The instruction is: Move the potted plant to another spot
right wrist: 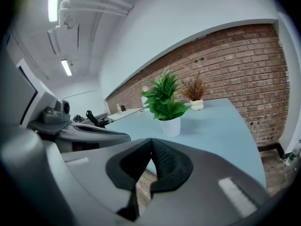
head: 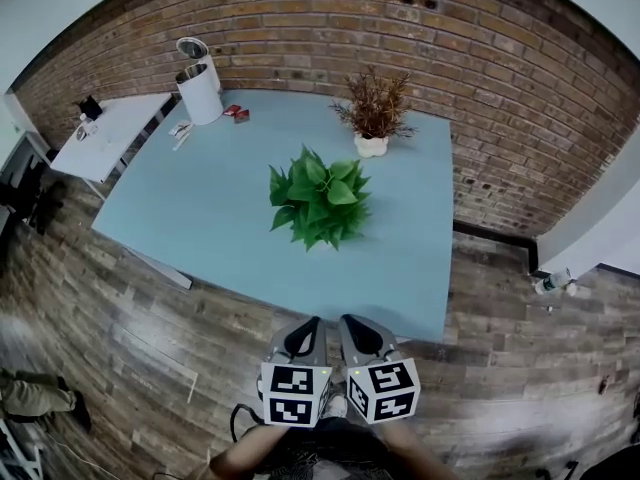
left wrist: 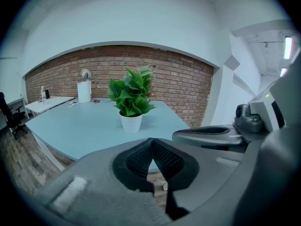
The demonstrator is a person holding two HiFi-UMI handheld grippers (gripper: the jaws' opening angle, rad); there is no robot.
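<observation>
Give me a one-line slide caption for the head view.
Left gripper and right gripper, fingers shut, side by side before the near edge of the blue table, facing the green potted plant.

L gripper (head: 311, 324) & R gripper (head: 349, 322) held side by side, nearly touching, both pointing fwd & a bit down. On each, fingers (left wrist: 141, 157) pressed together, nothing btwn them. Marker cubes (head: 295, 393) face up toward head cam. Forearms (head: 250, 458) just visible below.
</observation>
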